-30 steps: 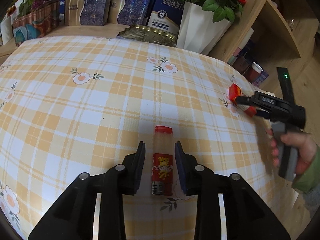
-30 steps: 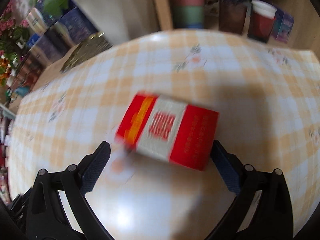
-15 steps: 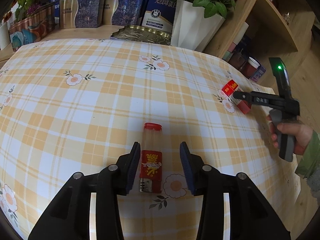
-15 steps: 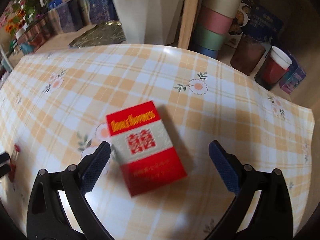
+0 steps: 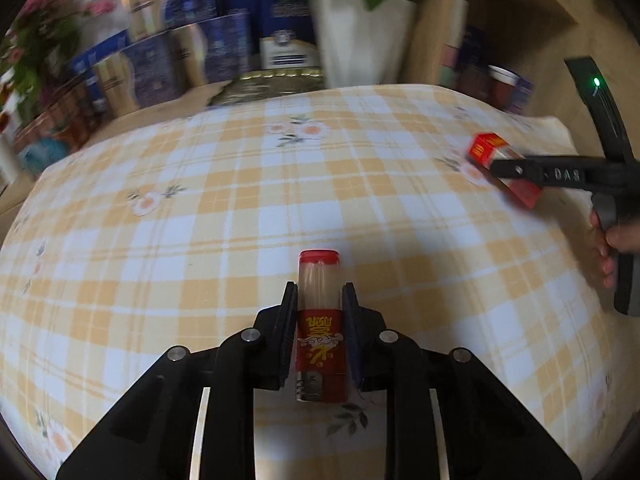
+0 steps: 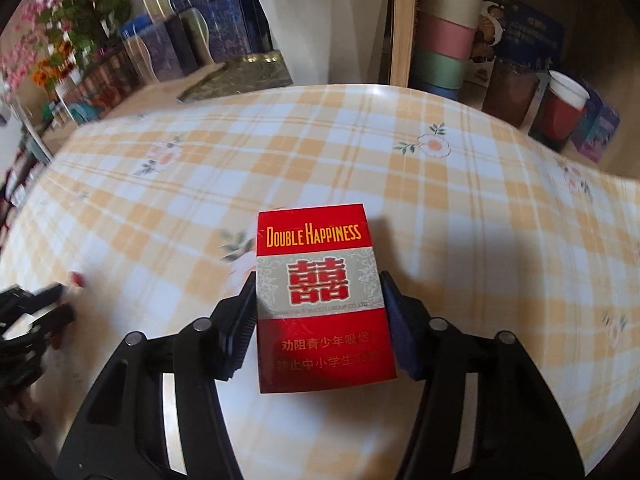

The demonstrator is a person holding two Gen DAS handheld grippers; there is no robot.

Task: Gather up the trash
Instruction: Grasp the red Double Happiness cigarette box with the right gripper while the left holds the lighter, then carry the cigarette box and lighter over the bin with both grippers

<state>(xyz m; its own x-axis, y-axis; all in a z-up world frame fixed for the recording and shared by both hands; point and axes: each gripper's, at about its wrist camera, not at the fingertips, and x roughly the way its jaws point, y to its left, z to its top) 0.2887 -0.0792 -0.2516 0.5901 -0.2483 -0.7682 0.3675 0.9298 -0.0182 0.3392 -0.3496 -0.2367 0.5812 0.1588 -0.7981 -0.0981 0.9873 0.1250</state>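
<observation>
My left gripper (image 5: 319, 312) is shut on a red lighter (image 5: 320, 344) with a clear upper body and a red cap, which lies lengthwise between the fingers on the checked tablecloth. My right gripper (image 6: 318, 304) is shut on a red and silver "Double Happiness" cigarette pack (image 6: 320, 296), its fingers pressed on both long sides. The pack (image 5: 486, 148) and the right gripper (image 5: 500, 168) also show at the right in the left wrist view. The left gripper (image 6: 44, 300) shows blurred at the left edge of the right wrist view.
The round table with its yellow checked cloth (image 5: 240, 208) stands against a shelf with a white flower pot (image 5: 360, 36), blue boxes (image 5: 224, 52) and a gold tray (image 5: 272, 84). Stacked cups (image 6: 444, 44) and a red paper cup (image 6: 562, 112) stand behind the table's far right edge.
Both grippers have closed: the left one on the lighter, the right one on the cigarette pack, which now lies straight between its fingers.
</observation>
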